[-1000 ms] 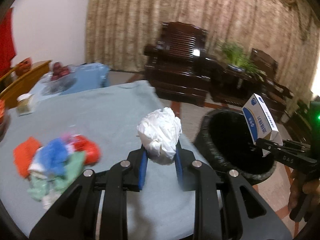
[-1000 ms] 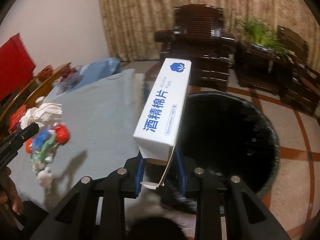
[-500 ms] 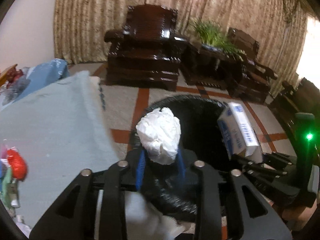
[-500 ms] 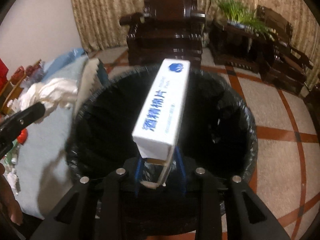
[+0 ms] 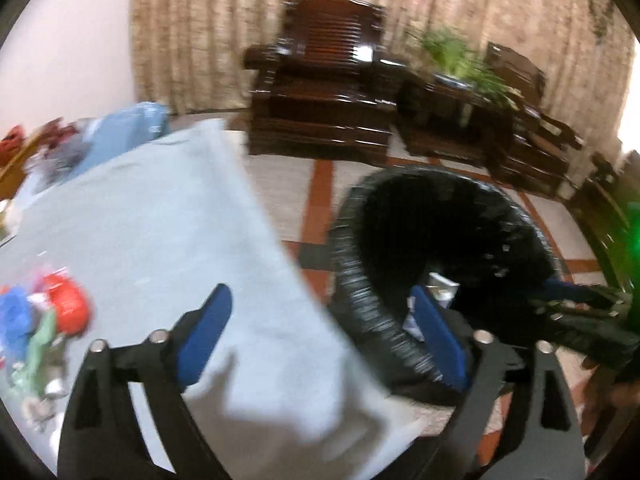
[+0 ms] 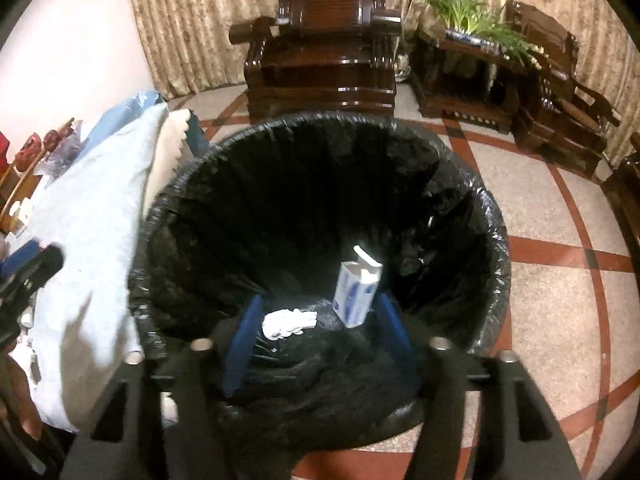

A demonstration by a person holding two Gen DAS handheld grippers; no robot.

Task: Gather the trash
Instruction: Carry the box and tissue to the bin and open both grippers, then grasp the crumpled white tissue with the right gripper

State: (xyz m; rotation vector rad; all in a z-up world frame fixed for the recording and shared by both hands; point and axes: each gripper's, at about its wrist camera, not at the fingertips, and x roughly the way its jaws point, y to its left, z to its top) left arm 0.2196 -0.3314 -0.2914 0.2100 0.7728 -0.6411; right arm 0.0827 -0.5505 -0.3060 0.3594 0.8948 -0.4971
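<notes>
Lettering on the white box (image 6: 357,294) is unreadable; both tools, left (image 5: 322,338) and right (image 6: 318,342), are opening, empty.

— Against the curtain (image 6: 188,20)?
— Dark carved wooden armchair (image 6: 320,40), glossy; beside it a low wooden stand (image 6: 460,80) bearing a green plant (image 6: 468,4), then a second armchair (image 6: 560,92).
— Underfoot?
— Speckled floor (image 6: 540,312) crossed by red bands.
— Far left?
— Pale blue tablecloth (image 5: 160,220), red fruit (image 6: 52,138) behind it, blurred.

Both wrist views tilt downward — right close over the bin (image 6: 320,208), left beside it (image 5: 440,240).
</notes>
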